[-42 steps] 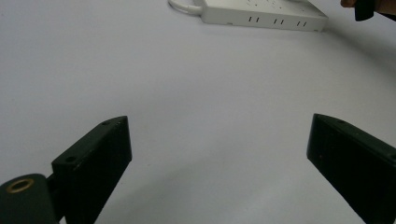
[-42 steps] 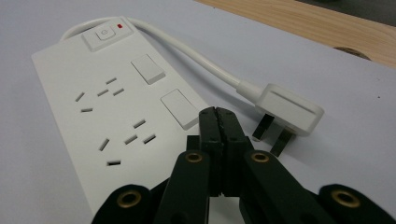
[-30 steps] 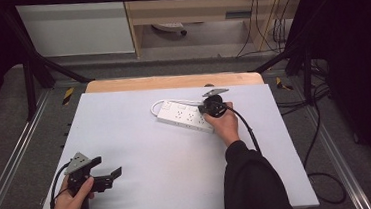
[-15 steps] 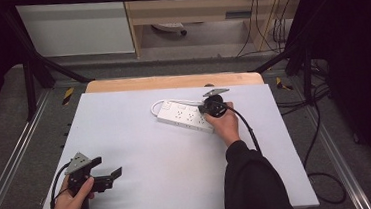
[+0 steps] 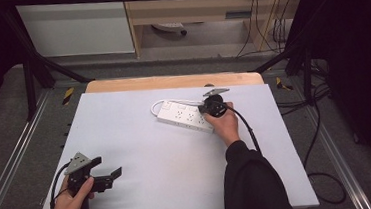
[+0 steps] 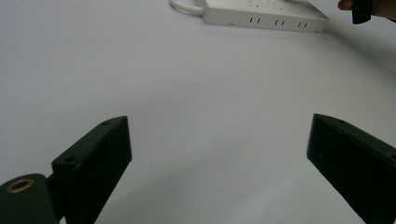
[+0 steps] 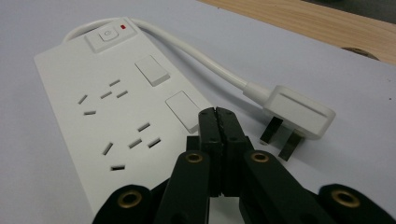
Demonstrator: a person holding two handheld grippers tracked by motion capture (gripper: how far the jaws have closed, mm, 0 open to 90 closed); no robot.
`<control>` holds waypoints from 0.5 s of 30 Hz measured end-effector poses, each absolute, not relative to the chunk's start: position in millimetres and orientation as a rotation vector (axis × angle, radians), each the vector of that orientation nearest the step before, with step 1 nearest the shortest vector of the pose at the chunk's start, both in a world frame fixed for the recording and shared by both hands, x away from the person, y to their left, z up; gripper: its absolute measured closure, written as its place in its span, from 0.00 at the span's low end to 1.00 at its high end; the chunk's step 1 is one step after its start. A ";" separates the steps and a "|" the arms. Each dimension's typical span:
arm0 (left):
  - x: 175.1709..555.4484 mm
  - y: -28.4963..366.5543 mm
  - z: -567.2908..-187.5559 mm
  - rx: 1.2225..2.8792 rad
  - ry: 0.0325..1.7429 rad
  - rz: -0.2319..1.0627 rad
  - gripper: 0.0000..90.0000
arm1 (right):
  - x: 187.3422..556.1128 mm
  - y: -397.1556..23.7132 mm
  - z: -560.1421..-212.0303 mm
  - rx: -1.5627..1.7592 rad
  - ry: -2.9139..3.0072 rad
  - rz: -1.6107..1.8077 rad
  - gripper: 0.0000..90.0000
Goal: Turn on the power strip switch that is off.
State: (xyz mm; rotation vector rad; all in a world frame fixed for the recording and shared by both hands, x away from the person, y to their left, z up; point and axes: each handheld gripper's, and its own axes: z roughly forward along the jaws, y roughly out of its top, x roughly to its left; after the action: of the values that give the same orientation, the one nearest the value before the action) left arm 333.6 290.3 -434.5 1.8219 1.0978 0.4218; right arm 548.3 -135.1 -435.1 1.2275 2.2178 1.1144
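Note:
A white power strip (image 5: 184,115) lies on the white table (image 5: 141,138), with its cord looping back to a white plug (image 7: 299,112) lying beside it. In the right gripper view the strip (image 7: 112,116) shows a switch with a red light and several sockets. My right gripper (image 5: 209,106) hovers over the strip's right end; its jaws are pressed together with nothing between them (image 7: 216,114). My left gripper (image 5: 110,175) rests near the front left corner, far from the strip (image 6: 261,14), jaws wide apart and empty.
A wooden board (image 5: 171,81) edges the table's far side. Black frame bars and cables (image 5: 315,124) run along the right. A metal rail (image 5: 8,168) borders the left. The right gripper's cable (image 5: 248,129) trails along the person's sleeve.

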 end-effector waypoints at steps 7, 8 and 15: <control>333.6 290.2 -434.5 1.821 1.097 0.422 0.07 | 547.9 -133.8 -434.8 1.229 2.218 1.122 1.00; 333.7 290.2 -434.5 1.821 1.097 0.422 0.07 | 547.7 -133.7 -434.5 1.229 2.216 1.125 1.00; 333.7 290.0 -434.5 1.821 1.097 0.420 0.07 | 547.1 -134.5 -431.4 1.232 2.203 1.137 1.00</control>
State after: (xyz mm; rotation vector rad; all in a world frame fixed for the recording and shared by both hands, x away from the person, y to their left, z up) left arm 333.7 290.0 -434.5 1.8214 1.0966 0.4198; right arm 547.1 -134.5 -431.4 1.2316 2.2029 1.1367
